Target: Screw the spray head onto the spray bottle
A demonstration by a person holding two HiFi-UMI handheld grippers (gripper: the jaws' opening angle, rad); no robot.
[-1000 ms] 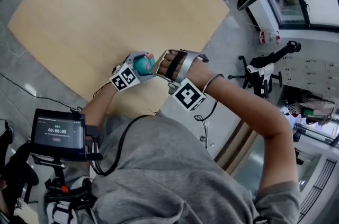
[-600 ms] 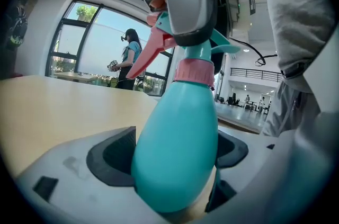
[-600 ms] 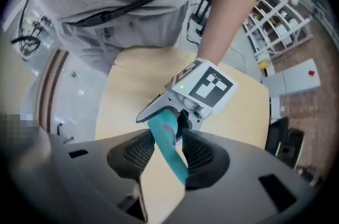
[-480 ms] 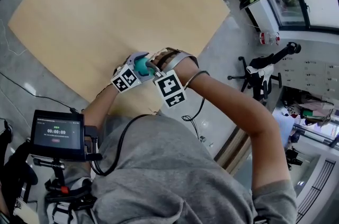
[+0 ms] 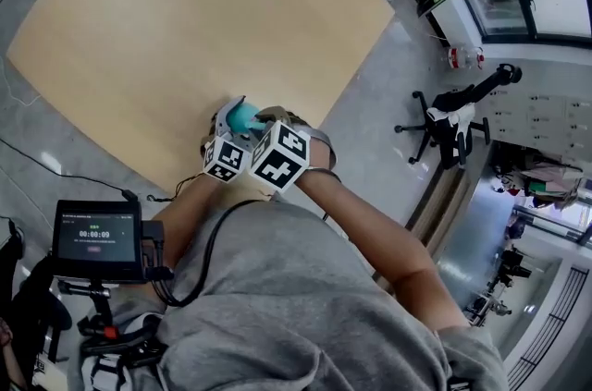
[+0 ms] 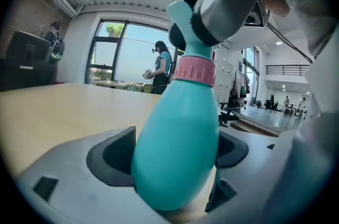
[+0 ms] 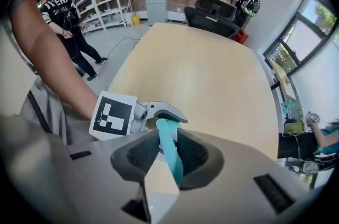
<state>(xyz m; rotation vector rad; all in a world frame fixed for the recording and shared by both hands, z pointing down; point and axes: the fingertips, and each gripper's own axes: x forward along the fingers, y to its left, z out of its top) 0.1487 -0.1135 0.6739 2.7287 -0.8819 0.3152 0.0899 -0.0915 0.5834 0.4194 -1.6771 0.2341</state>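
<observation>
A: Starting at the left, what's there?

B: A small screen (image 5: 97, 237) on a stand, low at the person's left side. Next to it comes the left gripper (image 6: 172, 164), held over the near edge of the wooden table (image 5: 185, 29).

A: Holding anything?

B: Yes. Its jaws stand wide and press on both sides of the teal spray bottle (image 6: 177, 127), clamped round the belly. The bottle leans a little, neck up and to the right.

A: And the neck?

B: A pink collar (image 6: 194, 70) rings it, with the teal spray head (image 6: 180, 16) directly on top.

A: The right side?

B: The right gripper (image 7: 170, 164) comes down from above, its marker cube (image 5: 280, 156) just beside the left one. Its jaws have just been closing and now sit narrow on the spray head, pads against both sides.

A: Is the head seated fully?

B: I cannot tell how far the thread is on.
</observation>
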